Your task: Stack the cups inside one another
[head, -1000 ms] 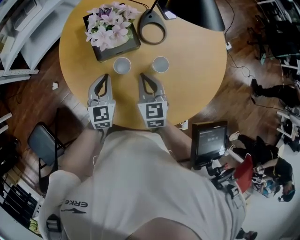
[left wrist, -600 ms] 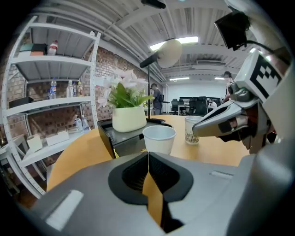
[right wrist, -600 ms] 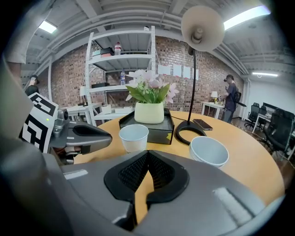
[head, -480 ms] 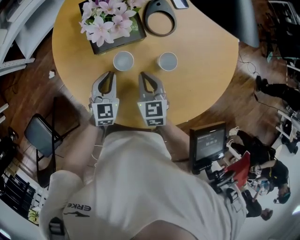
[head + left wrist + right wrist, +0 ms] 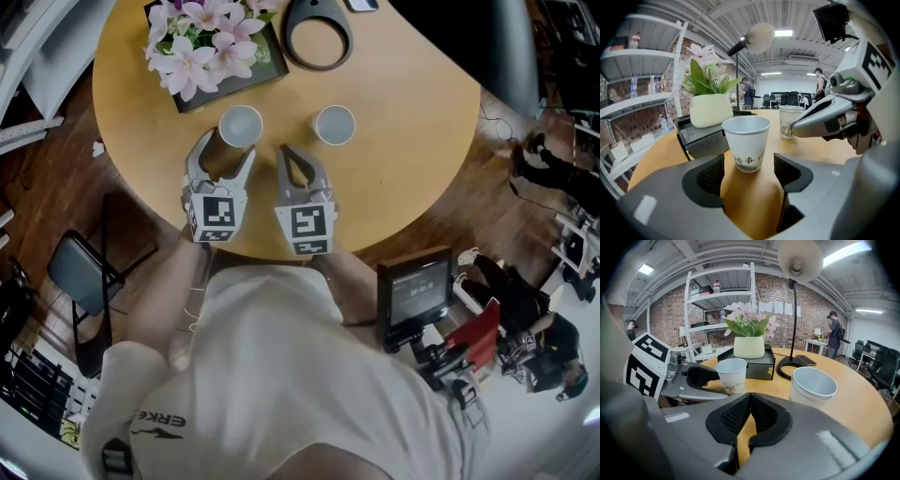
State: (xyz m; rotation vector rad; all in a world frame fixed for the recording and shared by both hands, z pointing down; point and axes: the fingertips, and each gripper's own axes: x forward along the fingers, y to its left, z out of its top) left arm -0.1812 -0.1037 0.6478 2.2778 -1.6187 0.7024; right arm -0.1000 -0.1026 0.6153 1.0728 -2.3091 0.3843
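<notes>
Two white paper cups stand upright on the round wooden table [image 5: 403, 159], a left cup [image 5: 240, 125] [image 5: 746, 143] [image 5: 732, 376] and a right cup [image 5: 335, 124] [image 5: 790, 121] [image 5: 813, 387]. My left gripper [image 5: 225, 150] [image 5: 749, 171] has just been opening its jaws. They now stand wide apart, with the left cup just beyond the tips and touched by neither pad. My right gripper [image 5: 287, 152] [image 5: 749, 416] is shut on nothing, beside the left one and short of the right cup.
A black box of pink flowers [image 5: 211, 47] sits behind the left cup. A black lamp base [image 5: 319, 33] stands behind the right cup, with a phone [image 5: 805, 360] near it. The table's near edge runs under both grippers. A small monitor [image 5: 417, 291] stands on the floor at right.
My left gripper's jaws have gone from shut to wide open, and it has moved forward up to the left cup. The right gripper has stayed shut, hardly shifting.
</notes>
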